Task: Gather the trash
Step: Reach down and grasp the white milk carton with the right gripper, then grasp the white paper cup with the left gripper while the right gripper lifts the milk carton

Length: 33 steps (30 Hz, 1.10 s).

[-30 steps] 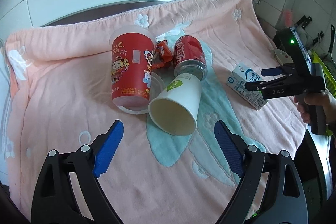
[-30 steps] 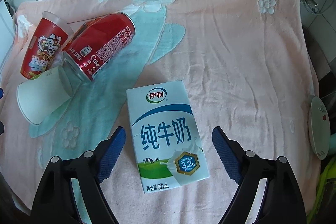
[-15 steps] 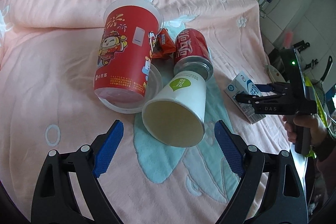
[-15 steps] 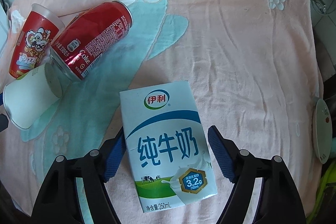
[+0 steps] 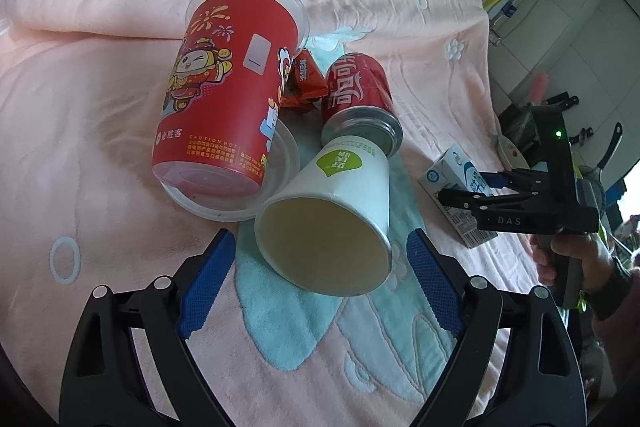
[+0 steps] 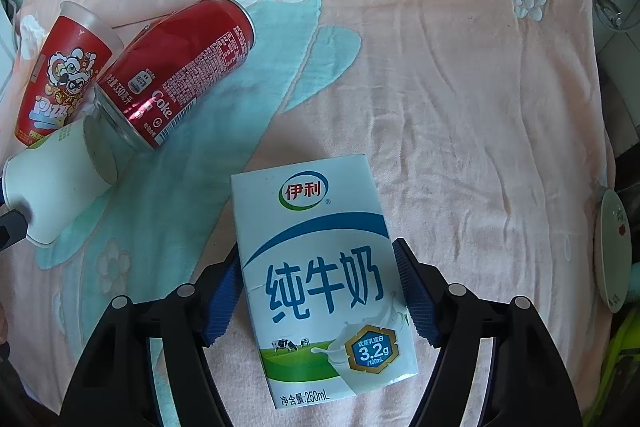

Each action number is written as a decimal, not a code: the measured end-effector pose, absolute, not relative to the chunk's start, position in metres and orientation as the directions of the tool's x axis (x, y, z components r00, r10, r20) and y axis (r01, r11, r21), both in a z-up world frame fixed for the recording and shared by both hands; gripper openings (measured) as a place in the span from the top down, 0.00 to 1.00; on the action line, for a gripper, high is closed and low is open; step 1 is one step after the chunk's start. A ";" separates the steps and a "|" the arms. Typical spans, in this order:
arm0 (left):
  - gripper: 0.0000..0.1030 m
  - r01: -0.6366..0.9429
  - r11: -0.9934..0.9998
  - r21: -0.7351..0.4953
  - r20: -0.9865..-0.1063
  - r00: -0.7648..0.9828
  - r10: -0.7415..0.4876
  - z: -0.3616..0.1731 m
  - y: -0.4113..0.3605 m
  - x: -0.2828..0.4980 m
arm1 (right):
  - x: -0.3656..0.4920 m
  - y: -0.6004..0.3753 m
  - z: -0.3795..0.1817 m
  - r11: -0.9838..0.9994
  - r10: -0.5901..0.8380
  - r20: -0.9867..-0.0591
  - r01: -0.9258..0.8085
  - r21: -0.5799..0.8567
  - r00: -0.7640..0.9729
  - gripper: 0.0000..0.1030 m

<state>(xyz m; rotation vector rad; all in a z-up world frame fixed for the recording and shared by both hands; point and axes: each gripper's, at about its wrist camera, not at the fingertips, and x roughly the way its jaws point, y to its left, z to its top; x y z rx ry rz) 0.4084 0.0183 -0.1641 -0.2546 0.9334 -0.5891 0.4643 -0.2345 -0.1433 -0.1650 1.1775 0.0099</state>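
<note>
A: Start with the biggest thing. What's the layout?

B: A pink towel (image 6: 460, 75) covers the whole surface. In the upper left of the right wrist view sits the pile: a tall red cup (image 5: 228, 99), a red can (image 5: 356, 91), a white paper cup (image 5: 332, 223) lying on its side. The milk carton (image 6: 320, 267) lies flat at the lower centre.

A: How far along is the collecting?

B: Barely begun, I'd judge. Every piece is on the towel, and no bin shows in either view.

A: And the tongs?

B: The right gripper (image 6: 316, 291) is closing around the carton; its blue pads look about touching the sides, though I can't be sure they press. The left gripper (image 5: 320, 283) is wide, narrowing slightly, with the paper cup's mouth just ahead, untouched.

A: Anything only one view gives?

B: The left wrist view alone shows an orange wrapper (image 5: 306, 83) between cup and can, a clear lid (image 5: 280, 187) under the red cup, and the person's hand (image 5: 576, 263).
</note>
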 end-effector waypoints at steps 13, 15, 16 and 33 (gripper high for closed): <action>0.33 0.359 0.819 -0.448 -0.689 0.445 -0.572 -0.169 0.006 0.417 | 0.444 -0.233 -0.134 0.987 -0.070 -0.913 -0.106 -0.122 0.401 0.35; 0.34 0.367 0.823 -0.434 -0.690 0.452 -0.565 -0.167 0.004 0.414 | 0.439 -0.233 -0.132 0.986 -0.066 -0.912 -0.111 -0.121 0.405 0.35; 0.34 0.369 0.826 -0.426 -0.691 0.457 -0.561 -0.166 0.003 0.412 | 0.436 -0.232 -0.130 0.986 -0.066 -0.910 -0.115 -0.124 0.408 0.35; 0.39 0.355 0.884 -0.305 -0.689 0.559 -0.462 -0.126 0.009 0.342 | 0.354 -0.201 -0.094 0.951 -0.070 -0.862 -0.227 -0.210 0.502 0.35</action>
